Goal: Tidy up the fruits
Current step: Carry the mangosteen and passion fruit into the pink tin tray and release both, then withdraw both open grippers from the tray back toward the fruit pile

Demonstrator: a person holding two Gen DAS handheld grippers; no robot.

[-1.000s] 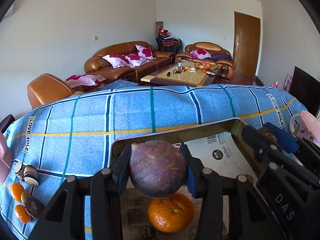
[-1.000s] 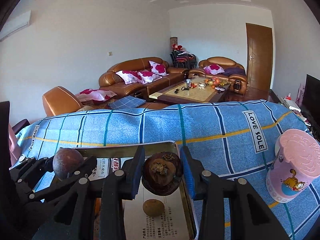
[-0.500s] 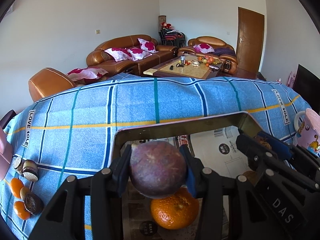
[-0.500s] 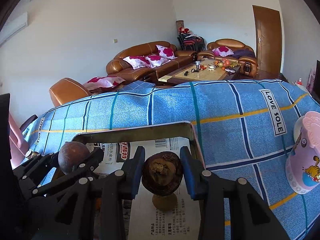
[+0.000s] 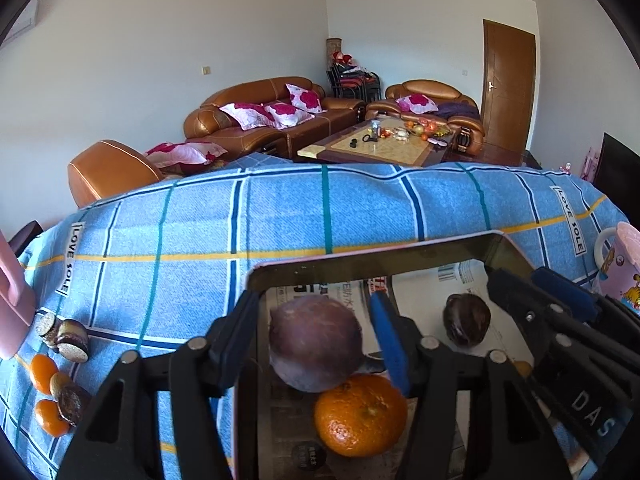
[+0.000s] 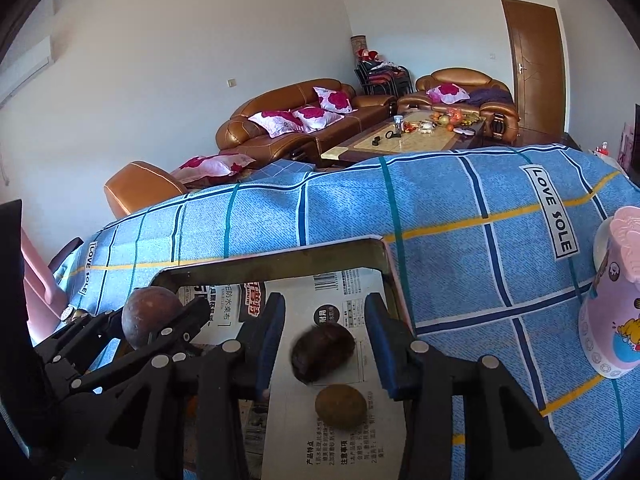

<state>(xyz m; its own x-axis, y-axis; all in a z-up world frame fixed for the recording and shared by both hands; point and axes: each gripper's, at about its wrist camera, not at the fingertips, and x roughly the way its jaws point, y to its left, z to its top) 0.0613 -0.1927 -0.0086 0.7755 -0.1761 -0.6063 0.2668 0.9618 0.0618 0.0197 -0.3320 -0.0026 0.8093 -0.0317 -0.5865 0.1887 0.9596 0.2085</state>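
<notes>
Left wrist view: both hand-held grippers, left (image 5: 314, 334) and right (image 6: 324, 338), have just been opening, releasing a round, firm-skinned purple fruit (image 5: 315, 343) and a dark fruit (image 6: 322, 353) that seem likely to roll, best pinched across their widest part.

We see a sky-blue cloth (image 5: 280, 220) checked in navy, teal and yellow lines; on it, a gold-walled tray (image 5: 360, 266) lined with black-printed white paper holds a bright orange mandarin (image 5: 360, 414) and a mottled purple round fruit (image 5: 314, 346).
</notes>
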